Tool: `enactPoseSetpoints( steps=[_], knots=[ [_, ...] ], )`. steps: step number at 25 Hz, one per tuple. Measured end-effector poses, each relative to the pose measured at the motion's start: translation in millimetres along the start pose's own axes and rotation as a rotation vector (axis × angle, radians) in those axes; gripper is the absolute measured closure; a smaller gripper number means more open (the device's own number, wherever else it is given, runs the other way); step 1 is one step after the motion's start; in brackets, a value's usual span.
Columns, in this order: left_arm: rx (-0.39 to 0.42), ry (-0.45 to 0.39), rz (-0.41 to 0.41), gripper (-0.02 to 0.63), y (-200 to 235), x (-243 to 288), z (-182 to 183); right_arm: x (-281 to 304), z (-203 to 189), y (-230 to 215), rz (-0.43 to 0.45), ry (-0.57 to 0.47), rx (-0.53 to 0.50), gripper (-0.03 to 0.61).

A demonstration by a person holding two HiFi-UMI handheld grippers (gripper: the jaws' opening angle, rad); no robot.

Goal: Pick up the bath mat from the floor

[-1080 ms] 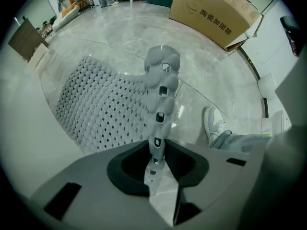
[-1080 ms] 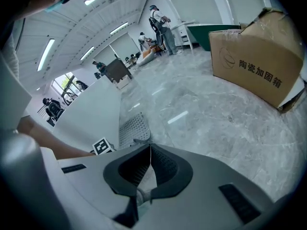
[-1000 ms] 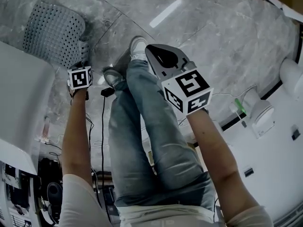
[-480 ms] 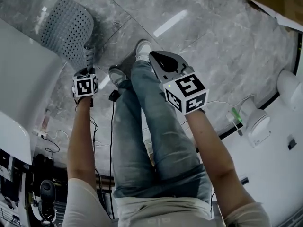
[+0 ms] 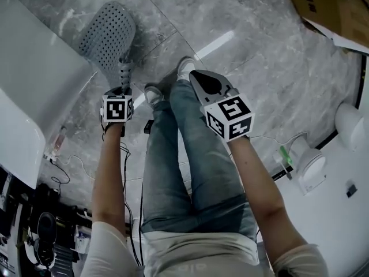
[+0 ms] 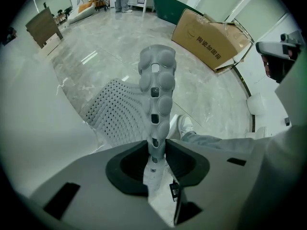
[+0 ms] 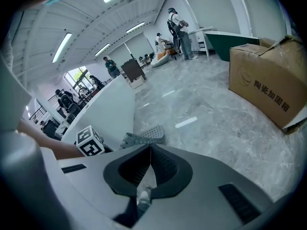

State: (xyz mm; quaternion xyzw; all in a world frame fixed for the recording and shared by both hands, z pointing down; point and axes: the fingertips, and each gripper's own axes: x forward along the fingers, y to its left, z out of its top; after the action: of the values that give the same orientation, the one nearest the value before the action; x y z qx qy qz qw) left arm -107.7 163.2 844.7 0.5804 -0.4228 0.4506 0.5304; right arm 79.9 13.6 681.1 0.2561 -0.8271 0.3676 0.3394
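Observation:
The bath mat point(image 5: 109, 33) is grey rubber, full of small holes, with round suction bumps. My left gripper point(image 5: 123, 81) grips one edge of it, and the rest extends beyond the jaws above the marble floor. In the left gripper view the mat's folded edge point(image 6: 157, 95) rises from between the jaws of the left gripper point(image 6: 155, 150), which are opening slightly while still on it. My right gripper point(image 5: 196, 75) is held over the person's legs, shut and empty. In the right gripper view its pads meet at the right gripper's tip point(image 7: 150, 146), and the mat point(image 7: 144, 135) shows beyond.
A white curved counter point(image 5: 34, 79) runs along the left. A cardboard box point(image 5: 334, 4) lies at the far right. The person's legs and shoes point(image 5: 185, 68) stand between the grippers. Cables point(image 5: 124, 172) trail on the floor; white round devices point(image 5: 311, 166) sit at the right.
The left gripper and the mat have shifted right in the head view, and the mat now looks narrower. The right gripper has barely moved.

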Motion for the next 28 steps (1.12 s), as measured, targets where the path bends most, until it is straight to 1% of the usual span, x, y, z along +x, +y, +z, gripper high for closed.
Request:
enactPoseSetpoints(
  steps=[3, 10, 17, 22, 25, 28],
  knots=[
    [-0.003, -0.007, -0.032, 0.488, -8, -23, -9, -7, 9, 17, 0.002, -0.003, -0.009, 0.551],
    [-0.054, -0.043, -0.056, 0.488, -10, -82, -27, -23, 30, 60, 0.013, 0.005, -0.076, 0.552],
    [-0.103, -0.107, -0.066, 0.492, -6, -136, -26, -46, 58, 101, 0.021, 0.010, -0.129, 0.552],
    [-0.134, -0.170, -0.070, 0.494, -3, -175, -14, -64, 88, 127, 0.028, 0.002, -0.177, 0.552],
    [-0.151, -0.178, -0.070, 0.494, -2, -199, -15, -77, 104, 143, 0.027, -0.013, -0.192, 0.551],
    [-0.159, -0.206, -0.067, 0.494, 0, -225, -14, -87, 118, 157, 0.025, -0.026, -0.210, 0.552]
  ],
)
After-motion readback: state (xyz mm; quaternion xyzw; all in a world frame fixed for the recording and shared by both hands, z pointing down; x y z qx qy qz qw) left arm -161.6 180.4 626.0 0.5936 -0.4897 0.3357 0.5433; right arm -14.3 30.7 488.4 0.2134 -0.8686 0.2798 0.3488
